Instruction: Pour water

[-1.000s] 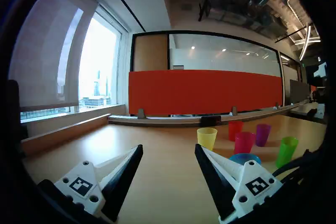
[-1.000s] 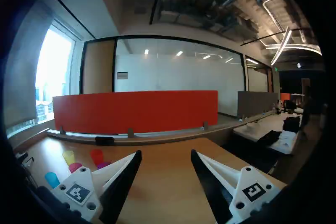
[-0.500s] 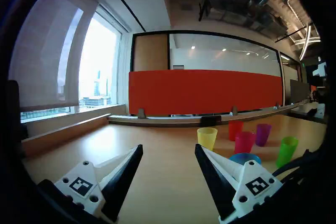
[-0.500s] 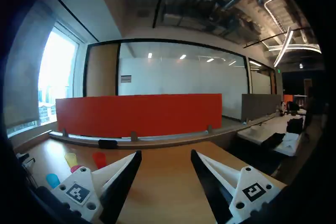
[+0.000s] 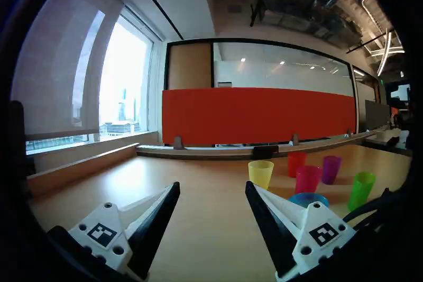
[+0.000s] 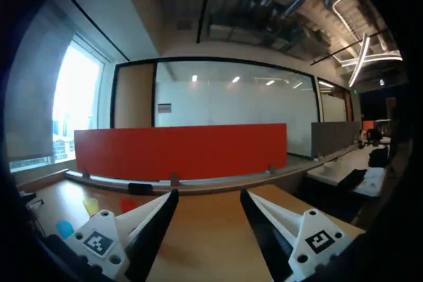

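Several plastic cups stand on the wooden table (image 5: 211, 197) in the left gripper view: a yellow cup (image 5: 260, 173), a red cup (image 5: 295, 164), a pink cup (image 5: 307, 179), a purple cup (image 5: 331, 169), a green cup (image 5: 361, 190) and a blue cup (image 5: 308, 199) behind my right finger. My left gripper (image 5: 211, 197) is open and empty, low over the table, left of the cups. My right gripper (image 6: 209, 205) is also open and empty. In its view a yellow cup (image 6: 91, 206), a red cup (image 6: 127, 205) and a blue cup (image 6: 65, 228) sit far left.
An orange divider panel (image 5: 254, 115) runs along the table's far edge with a dark small box (image 5: 264, 151) at its foot. A bright window (image 5: 119, 91) is at the left. Another desk with dark items (image 6: 354, 171) stands right of the table.
The right gripper has tilted upward, so the cups and table have slid lower in its view. The left gripper has stayed still.
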